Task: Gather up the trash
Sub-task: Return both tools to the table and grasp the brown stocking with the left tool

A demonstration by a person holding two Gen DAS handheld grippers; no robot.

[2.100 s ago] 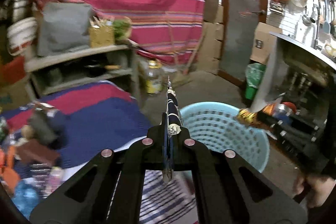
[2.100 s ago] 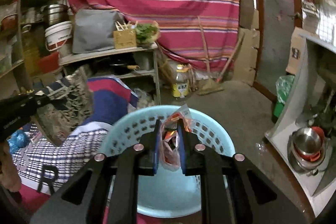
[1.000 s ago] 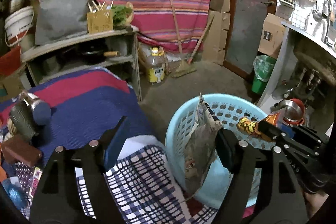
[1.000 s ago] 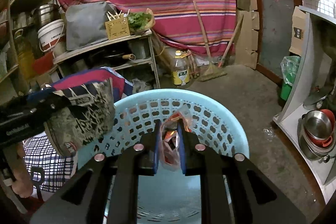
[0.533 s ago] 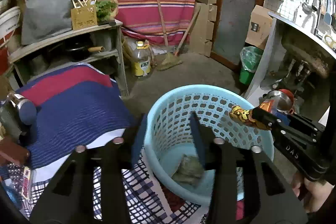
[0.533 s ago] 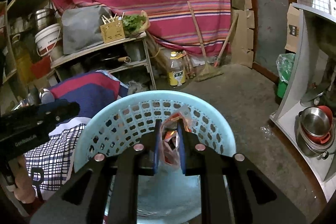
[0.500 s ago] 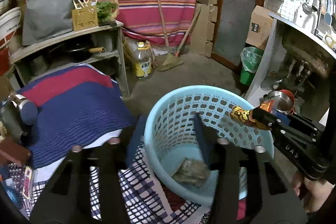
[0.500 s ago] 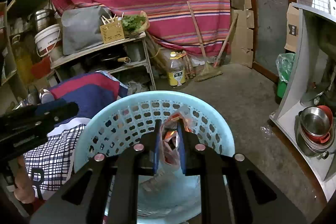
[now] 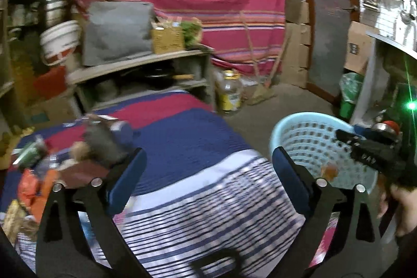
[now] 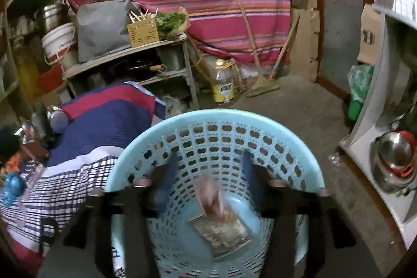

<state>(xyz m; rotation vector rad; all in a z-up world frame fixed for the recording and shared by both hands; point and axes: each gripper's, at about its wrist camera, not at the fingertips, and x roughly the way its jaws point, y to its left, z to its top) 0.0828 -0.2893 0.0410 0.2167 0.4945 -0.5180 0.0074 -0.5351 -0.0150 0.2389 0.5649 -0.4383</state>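
Observation:
The light-blue perforated basket [image 10: 216,119] stands on the floor beside the blanket-covered bed. My right gripper [image 10: 208,168] is open over it, blurred. A clear orange-and-red wrapper [image 10: 211,194] is falling between its fingers, above a grey-brown printed wrapper [image 10: 221,228] on the basket floor. My left gripper [image 9: 208,168] is open and empty over the striped blanket [image 9: 198,199]. The basket [image 9: 307,137] and my right gripper [image 9: 370,155] show at its right. A pile of wrappers and clutter [image 9: 36,173] lies on the bed at the left.
A shelf unit [image 9: 140,64] with pots, a grey bag and a box stands behind the bed. A yellow-labelled oil jug [image 10: 222,85] and a broom [image 10: 258,80] are on the floor by the striped curtain. A white counter with steel bowls [image 10: 393,158] is at the right.
My right gripper has opened and let go of the orange wrapper, which drops into the basket. My left gripper has swung left from the basket to over the bed, open wider.

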